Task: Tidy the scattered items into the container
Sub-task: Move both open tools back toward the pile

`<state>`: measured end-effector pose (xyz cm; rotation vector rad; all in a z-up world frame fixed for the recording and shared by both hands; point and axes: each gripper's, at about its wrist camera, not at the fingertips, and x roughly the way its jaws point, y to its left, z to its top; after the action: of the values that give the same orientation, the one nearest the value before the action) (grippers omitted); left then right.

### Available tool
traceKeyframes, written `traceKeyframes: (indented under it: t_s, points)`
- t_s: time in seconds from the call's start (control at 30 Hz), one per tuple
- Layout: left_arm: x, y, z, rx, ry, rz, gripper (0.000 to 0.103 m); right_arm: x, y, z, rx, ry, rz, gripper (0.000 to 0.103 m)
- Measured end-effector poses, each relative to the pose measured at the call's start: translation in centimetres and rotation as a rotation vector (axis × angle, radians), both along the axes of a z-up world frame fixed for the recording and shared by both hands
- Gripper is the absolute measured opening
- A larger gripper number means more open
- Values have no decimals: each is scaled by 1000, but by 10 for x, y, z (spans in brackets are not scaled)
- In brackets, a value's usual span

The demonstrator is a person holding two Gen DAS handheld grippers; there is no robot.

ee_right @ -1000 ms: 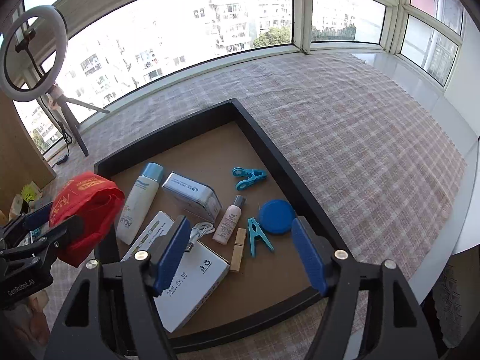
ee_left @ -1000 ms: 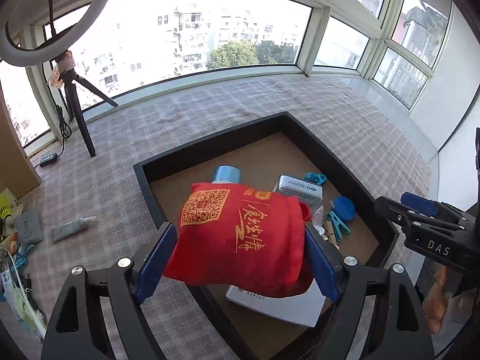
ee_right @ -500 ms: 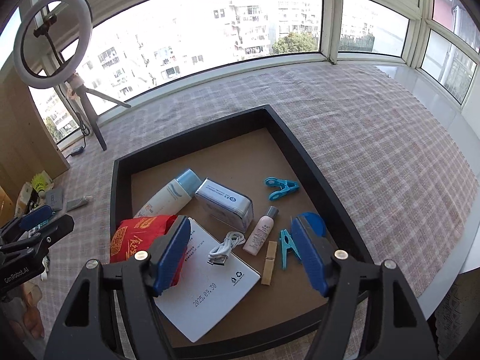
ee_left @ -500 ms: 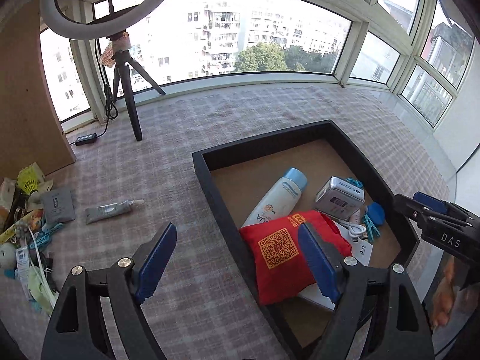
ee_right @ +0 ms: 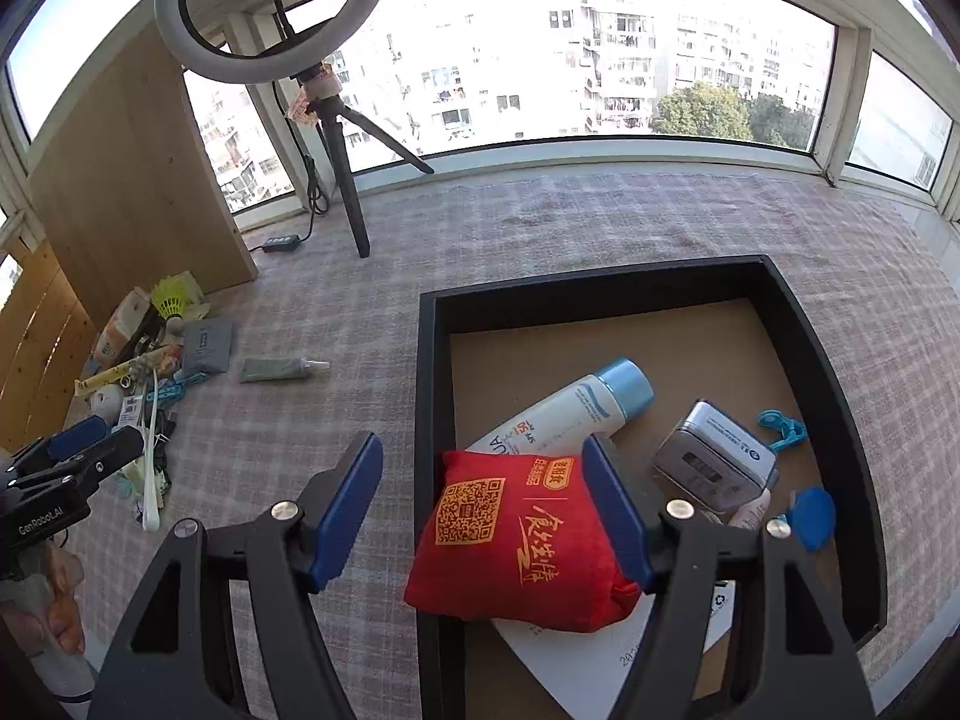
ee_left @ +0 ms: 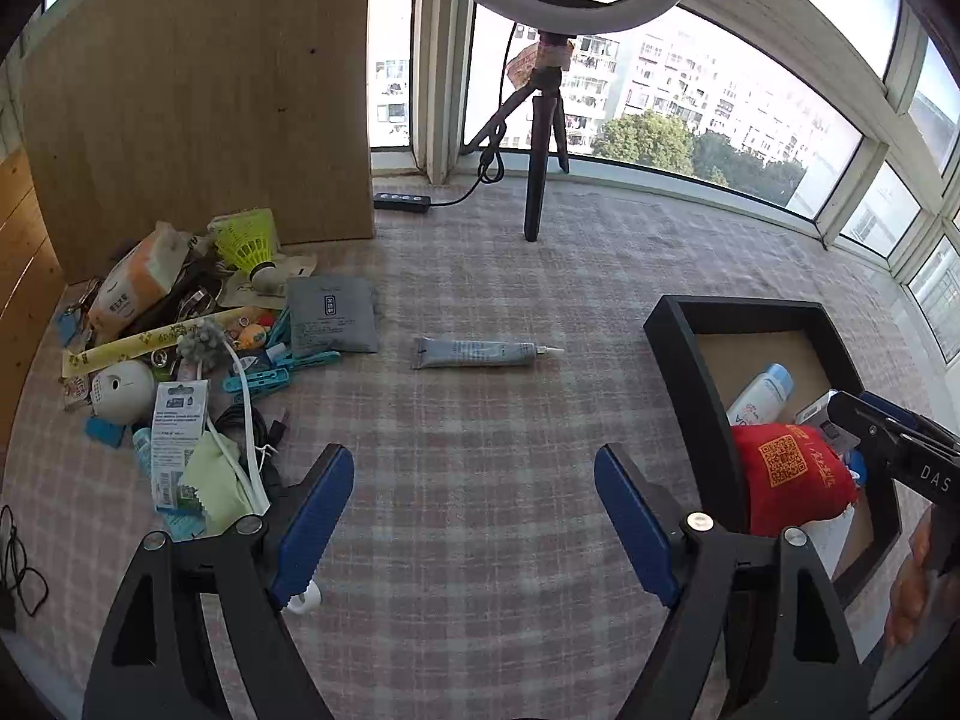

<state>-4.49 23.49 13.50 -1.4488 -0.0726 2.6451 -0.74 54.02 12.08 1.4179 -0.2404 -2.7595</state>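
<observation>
At nine o'clock, scattered items heaped on checked cloth; centre, grey tube; left gripper spread wide, empty. At three o'clock, black tray containing red pouch; right gripper parted, gripping nothing.

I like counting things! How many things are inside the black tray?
7 that I can see in the tray: red bag, white box under it, sunscreen bottle, silver tin, blue clip, blue disc, small bottle. More may be hidden.
</observation>
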Motion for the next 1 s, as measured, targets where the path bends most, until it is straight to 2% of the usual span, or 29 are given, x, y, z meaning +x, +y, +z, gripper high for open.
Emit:
traceKeyframes:
  t_s: [0.17,0.23,0.4,0.47,0.6,0.8,1.0]
  points:
    - [8,-74,-11,-12,-15,124,81,-20,-61,-3,-32,-22,126,48]
    - [13,-104,-17,-12,-26,177,80,-28,-86,-5,-34,-31,171,44]
    - [32,-168,-30,23,-59,295,79,-47,-149,-10,-57,-57,282,43]
    - [43,-181,-35,42,-71,314,79,-59,-175,-14,-62,-76,330,37]
    - [57,-184,-46,95,-105,319,79,-81,-229,-25,-60,-118,428,35]
    - [58,-152,-69,188,-177,257,79,-106,-298,-47,-53,-182,560,34]
    - [47,-126,-93,188,-238,219,79,-128,-338,-78,-68,-269,617,32]
